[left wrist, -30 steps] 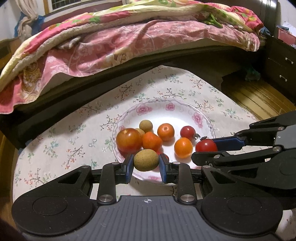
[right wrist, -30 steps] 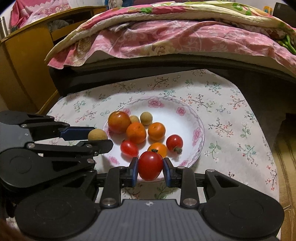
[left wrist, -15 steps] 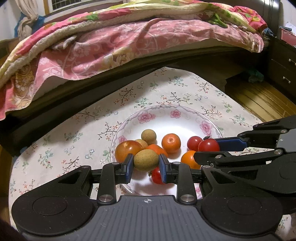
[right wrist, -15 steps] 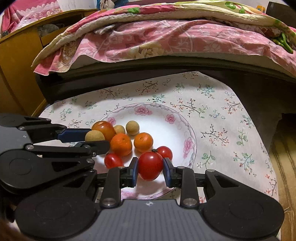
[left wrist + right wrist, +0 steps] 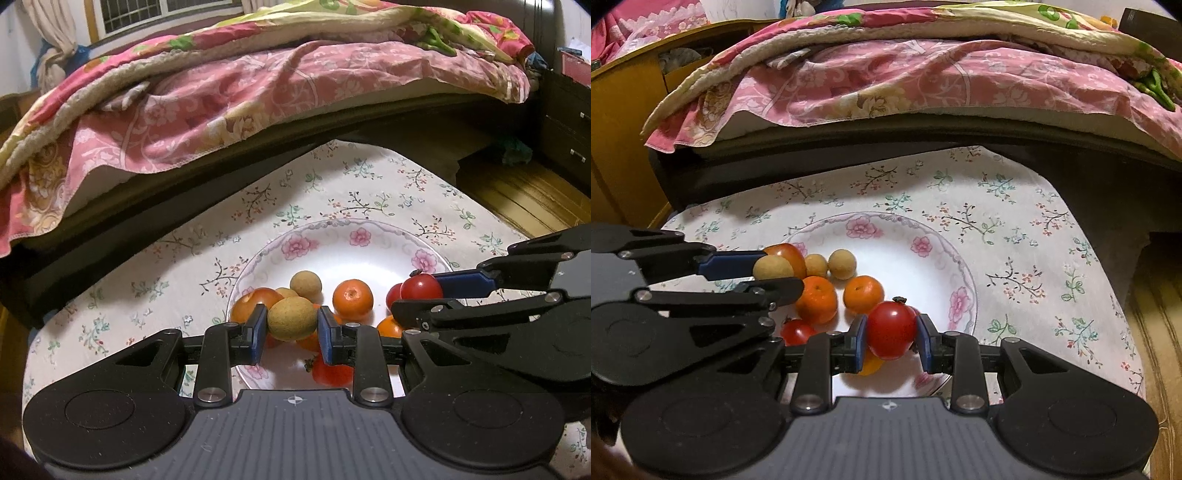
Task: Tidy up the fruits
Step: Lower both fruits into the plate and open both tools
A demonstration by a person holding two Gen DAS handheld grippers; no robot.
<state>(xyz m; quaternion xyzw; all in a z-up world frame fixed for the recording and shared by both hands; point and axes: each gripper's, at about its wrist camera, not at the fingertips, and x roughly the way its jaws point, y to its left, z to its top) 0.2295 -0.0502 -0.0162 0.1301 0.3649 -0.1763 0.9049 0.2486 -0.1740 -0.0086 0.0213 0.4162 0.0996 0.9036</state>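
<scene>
Sprawling across the back of both views is the bed, heaped with a pink flowery quilt that hangs over its edge, so that's the biggest thing around. Just in front of the bed sits the bench, covered in a white floral cloth. Using the plate as my landmark: it's a white plate with pink roses round the rim, sitting on the bench cloth.

Over the plate's near left side, the left claw is clamped on a tan, rough-skinned round fruit, pinched between its blue pads. Over the plate's near right side, the right claw is clenched on a red tomato, stem nub up top.

Resting on the plate itself: a big reddish-orange tomato at the left, two oranges toward the middle, two more tan fruits just behind them, and a small cherry tomato on the plate's near side. A bit of yellow-orange fruit peeks out under the held tomato, can't really tell what it is.
</scene>
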